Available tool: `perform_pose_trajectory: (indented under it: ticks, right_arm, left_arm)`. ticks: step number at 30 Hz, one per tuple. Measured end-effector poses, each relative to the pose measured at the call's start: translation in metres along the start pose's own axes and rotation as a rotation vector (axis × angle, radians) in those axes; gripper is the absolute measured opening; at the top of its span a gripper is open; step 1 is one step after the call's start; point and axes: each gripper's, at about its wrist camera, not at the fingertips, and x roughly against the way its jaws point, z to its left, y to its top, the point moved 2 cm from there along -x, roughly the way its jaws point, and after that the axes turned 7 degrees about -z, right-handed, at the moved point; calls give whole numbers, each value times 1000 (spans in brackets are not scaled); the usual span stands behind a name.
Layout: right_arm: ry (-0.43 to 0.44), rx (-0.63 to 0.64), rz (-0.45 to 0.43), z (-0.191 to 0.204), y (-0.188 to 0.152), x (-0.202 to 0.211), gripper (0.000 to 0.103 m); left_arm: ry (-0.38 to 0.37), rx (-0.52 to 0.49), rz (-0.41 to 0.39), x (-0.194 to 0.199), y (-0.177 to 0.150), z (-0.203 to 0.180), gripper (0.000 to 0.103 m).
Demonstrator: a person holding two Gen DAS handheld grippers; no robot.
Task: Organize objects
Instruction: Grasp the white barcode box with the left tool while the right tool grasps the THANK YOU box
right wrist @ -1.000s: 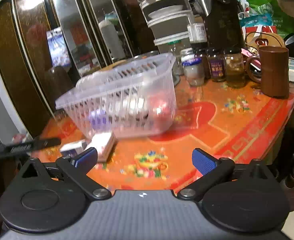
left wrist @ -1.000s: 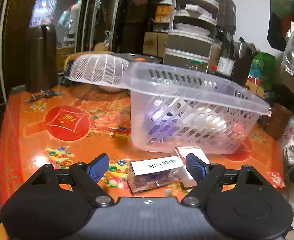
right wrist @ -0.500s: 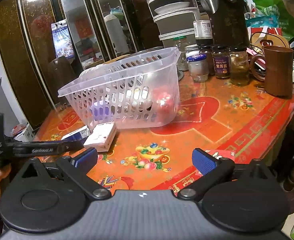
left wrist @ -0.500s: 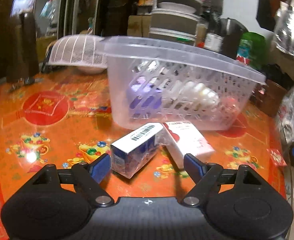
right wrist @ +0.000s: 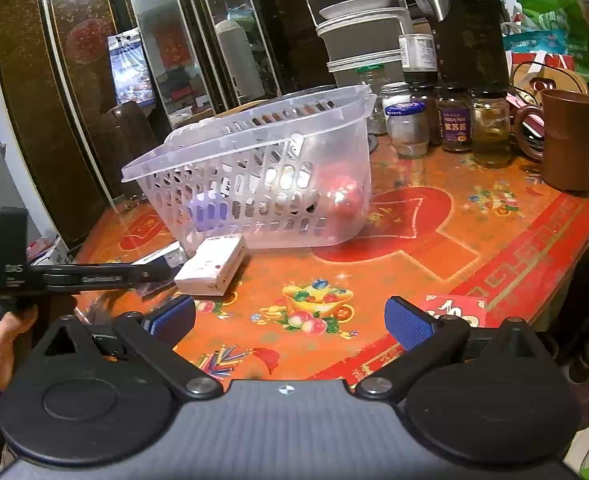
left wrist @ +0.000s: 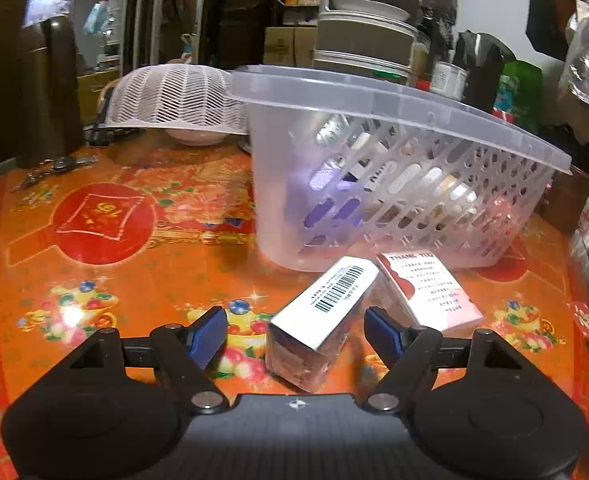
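A clear slotted plastic basket (left wrist: 394, 184) holding several items stands on the orange table; it also shows in the right wrist view (right wrist: 262, 184). In front of it lie a white barcode box (left wrist: 322, 320) and a white-and-pink card box (left wrist: 426, 288). My left gripper (left wrist: 294, 334) is open with the barcode box between its fingers, not clamped. In the right wrist view the left gripper's finger (right wrist: 94, 278) reaches the white box (right wrist: 214, 264). My right gripper (right wrist: 290, 316) is open and empty above the table.
A white mesh food cover (left wrist: 170, 96) over a bowl sits behind the basket. Glass jars (right wrist: 454, 124) and a brown mug (right wrist: 566, 140) stand at the back right. A red packet (right wrist: 454, 310) lies near the table edge. Keys (left wrist: 54, 166) lie far left.
My left gripper has moved forward around the barcode box, which now stands between the fingers. The right gripper has drifted slightly back and stayed open.
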Motion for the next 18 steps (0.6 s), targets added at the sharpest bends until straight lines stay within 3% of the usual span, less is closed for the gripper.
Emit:
perform_pose_trajectory:
  ticks: [4,10,18]
  right_arm:
    - [4,4,5,4,0,-4,103]
    - [27,21,14,26,-2,-23,103]
    - [6,129,39,67,0,-84,102]
  left_arm:
    - [-19,-9,-26,6,-2,-8,42]
    - [39,9,-92,28,-5,-15,40]
    - [155,63,-211,54,-6,-5,40]
